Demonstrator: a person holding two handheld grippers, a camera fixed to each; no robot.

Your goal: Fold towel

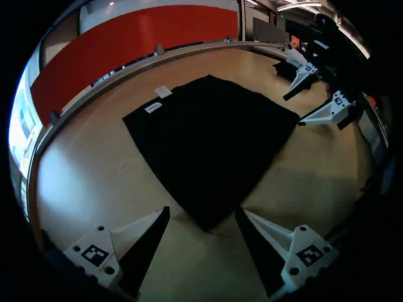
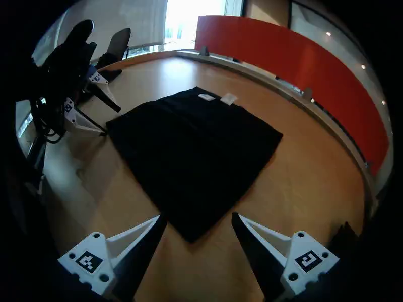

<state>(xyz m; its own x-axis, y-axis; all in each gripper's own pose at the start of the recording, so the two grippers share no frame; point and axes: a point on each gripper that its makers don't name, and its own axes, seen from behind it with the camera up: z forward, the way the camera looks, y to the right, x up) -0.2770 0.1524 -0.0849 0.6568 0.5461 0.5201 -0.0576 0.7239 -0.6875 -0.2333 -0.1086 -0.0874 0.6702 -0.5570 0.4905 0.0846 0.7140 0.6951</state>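
Your black towel (image 1: 211,141) lies flat at twelve o'clock, one corner between the fingers of your left gripper (image 1: 201,210); right gripper (image 2: 197,216) likewise. Both gape wide, holding nothing.

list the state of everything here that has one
towel: lying flat on the table, not gripped
white tags: exposed at one towel edge
left gripper: open, holding nothing, a towel corner just in front of it
right gripper: open, holding nothing, a towel corner just in front of it
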